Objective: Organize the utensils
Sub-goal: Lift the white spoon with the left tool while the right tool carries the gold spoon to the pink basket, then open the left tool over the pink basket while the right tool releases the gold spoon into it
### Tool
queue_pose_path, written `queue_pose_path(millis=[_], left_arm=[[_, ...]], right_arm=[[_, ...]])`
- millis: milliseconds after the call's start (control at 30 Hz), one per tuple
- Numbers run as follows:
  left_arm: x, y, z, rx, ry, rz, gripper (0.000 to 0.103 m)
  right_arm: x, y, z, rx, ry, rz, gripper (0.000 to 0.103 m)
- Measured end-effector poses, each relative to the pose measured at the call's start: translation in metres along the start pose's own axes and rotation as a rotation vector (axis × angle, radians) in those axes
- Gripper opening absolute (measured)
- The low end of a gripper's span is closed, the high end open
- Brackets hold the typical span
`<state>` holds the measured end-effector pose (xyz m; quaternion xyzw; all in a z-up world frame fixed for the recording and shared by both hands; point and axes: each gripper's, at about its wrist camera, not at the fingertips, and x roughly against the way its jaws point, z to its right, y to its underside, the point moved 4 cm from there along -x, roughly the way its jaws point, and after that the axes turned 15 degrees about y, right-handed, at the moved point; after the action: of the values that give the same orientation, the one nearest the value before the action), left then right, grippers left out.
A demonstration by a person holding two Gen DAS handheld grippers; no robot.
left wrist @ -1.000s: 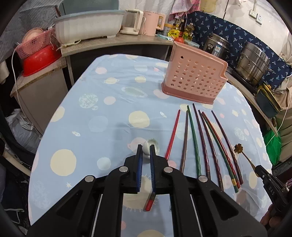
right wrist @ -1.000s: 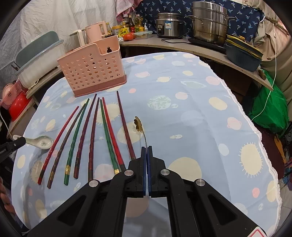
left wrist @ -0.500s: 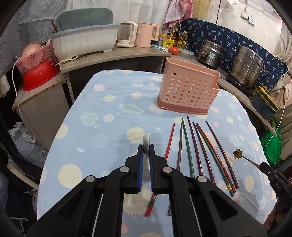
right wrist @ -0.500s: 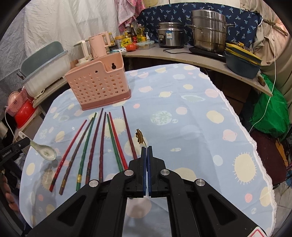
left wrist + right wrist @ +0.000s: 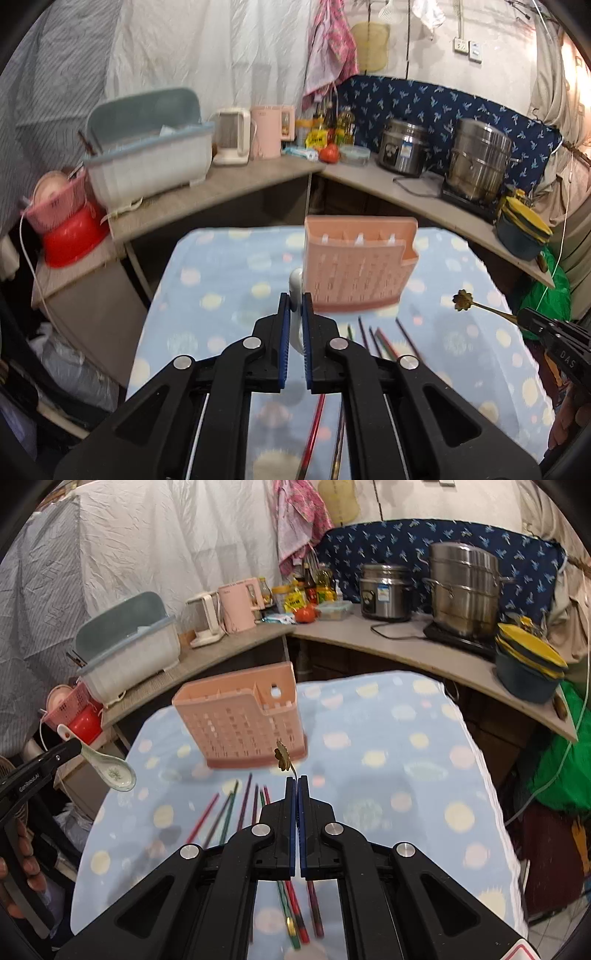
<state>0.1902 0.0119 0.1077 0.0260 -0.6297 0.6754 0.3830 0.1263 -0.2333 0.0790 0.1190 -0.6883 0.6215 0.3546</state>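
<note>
Left gripper (image 5: 294, 308) clamped on white ceramic spoon (image 5: 109, 768), pads narrowly apart with the handle between them; spoon held in the air off the table's left edge, bowl hanging low in the right wrist view, only the handle end visible in the left wrist view. Right gripper (image 5: 297, 788) pressed shut on thin brass spoon (image 5: 476, 302), stem pinched between the pads, flower-shaped end sticking up and out, clear of the cloth.

Pink perforated utensil holder (image 5: 240, 723) stands upright near the table's far edge, between both grippers' lines of sight. Its compartments are blurred, contents cannot be told. Chopsticks (image 5: 236, 806) lie side by side on the cloth in front of the holder, near ends hidden under both grippers; exact count unclear from blur.

Table (image 5: 406, 760) covered with light blue cloth with pale dots. Beyond it a wooden counter (image 5: 229, 184) wraps the corner, carrying grey dish tub (image 5: 147, 155), pink kettle (image 5: 271, 131), rice cooker (image 5: 404, 151), steel steamer pot (image 5: 478, 160). White sheets hang on the walls.
</note>
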Motion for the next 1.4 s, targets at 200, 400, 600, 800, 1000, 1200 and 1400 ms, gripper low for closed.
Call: queue_pose_path(millis=[200,400,600,800,1000,1200,1400], left_arm=[[-0.024,-0.067,0.015,-0.071,-0.013,0.07,0.006],[-0.066,-0.101,0.015,-0.065,0.031,0.057,0.006],[-0.107,-0.106,0.009,-0.058,0.037,0.02,0.006],[-0.143,-0.095,-0.002,-0.041,0.025,-0.058,0.006],[-0.163,-0.083,-0.013,-0.016,0.0,-0.099,0.006],[-0.17,-0.077,-0.021,-0.002,-0.046,-0.094,0.014],[-0.156,-0.077,-0.026,-0.007,-0.09,-0.05,0.053]], right_arm=[[-0.022,-0.063,-0.015,0.037,-0.009,0.038,0.002],[-0.057,-0.096,-0.034,0.076,-0.025,-0.012,0.002],[-0.094,-0.103,-0.049,0.135,0.007,-0.087,0.002],[-0.12,-0.1,-0.061,0.173,0.018,-0.174,0.002],[-0.134,-0.101,-0.069,0.179,0.032,-0.184,0.002],[-0.138,-0.105,-0.07,0.151,0.044,-0.15,0.005],[-0.127,-0.111,-0.071,0.126,0.052,-0.091,0.025]])
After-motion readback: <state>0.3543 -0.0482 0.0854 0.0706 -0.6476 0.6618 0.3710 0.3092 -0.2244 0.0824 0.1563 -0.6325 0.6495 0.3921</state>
